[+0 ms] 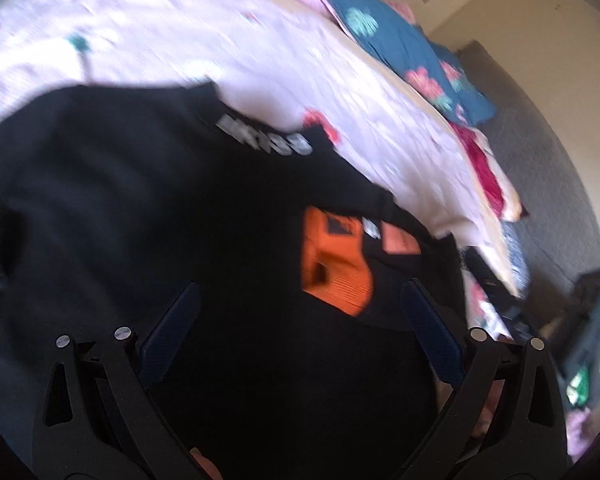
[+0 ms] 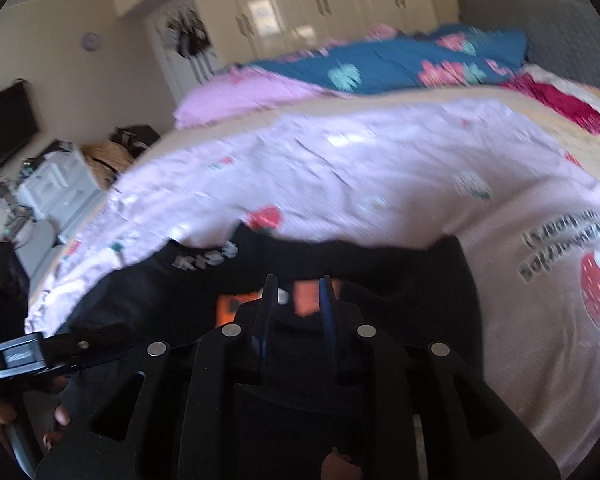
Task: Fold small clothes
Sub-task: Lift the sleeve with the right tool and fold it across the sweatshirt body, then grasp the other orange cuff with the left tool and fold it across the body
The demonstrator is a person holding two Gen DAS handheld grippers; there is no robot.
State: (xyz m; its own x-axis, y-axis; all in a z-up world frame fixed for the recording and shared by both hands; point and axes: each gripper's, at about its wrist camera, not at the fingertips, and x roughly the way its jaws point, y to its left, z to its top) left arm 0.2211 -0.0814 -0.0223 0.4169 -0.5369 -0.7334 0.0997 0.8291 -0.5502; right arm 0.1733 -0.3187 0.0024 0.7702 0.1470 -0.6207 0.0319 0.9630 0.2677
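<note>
Left-wrist view, nearest first: the left gripper (image 1: 300, 312) stands with its blue-padded fingers (image 1: 172, 332) spread wide, released, nothing between them. It hovers over the black garment (image 1: 120, 208), which lies spread on the bed; whether the pads touch the cloth cannot be told through the blur. An orange printed patch (image 1: 336, 264) shows on the garment between the fingers, and grey lettering (image 1: 268, 136) sits farther up near its far edge.

Right-wrist view: the right gripper (image 2: 298, 304) has its fingers drawn close together with a fold of the black garment (image 2: 400, 280) bunched between them, so it reads as clamped on the cloth, just before the orange patch (image 2: 308, 296). The left gripper (image 2: 52, 348) appears at lower left, in the person's hand (image 2: 4, 408).

Beyond the garment lies a pale pink strawberry-print bedspread (image 2: 360, 176). Farther on, a blue floral quilt (image 2: 400, 64) and a pink quilt (image 2: 244, 96) lie heaped along the far side of the bed. At far left stands a white storage box (image 2: 56, 188); its contents cannot be made out. White wardrobe doors (image 2: 320, 4) line the back wall.
</note>
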